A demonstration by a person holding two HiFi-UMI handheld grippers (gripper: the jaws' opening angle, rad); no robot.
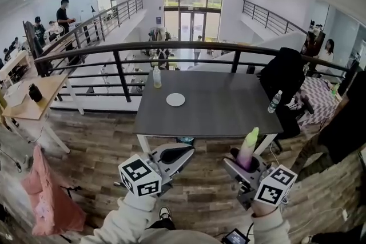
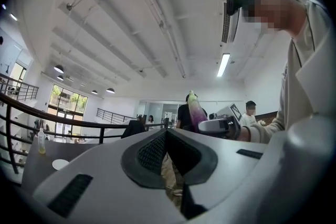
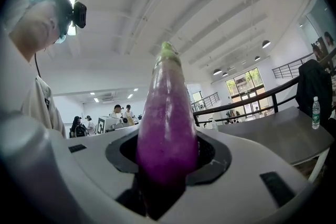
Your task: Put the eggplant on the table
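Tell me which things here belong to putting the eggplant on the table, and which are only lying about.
For the job:
- eggplant
- right gripper, shut on it
- grey table

Lying about:
- white plate
- bottle of yellow liquid
- water bottle
- left gripper, shut and empty

Open-plan office mezzanine: black railing [image 1: 171, 44], wooden desk [image 1: 43, 101], people [image 1: 64, 13] at workstations, glass entrance [image 1: 193, 8].
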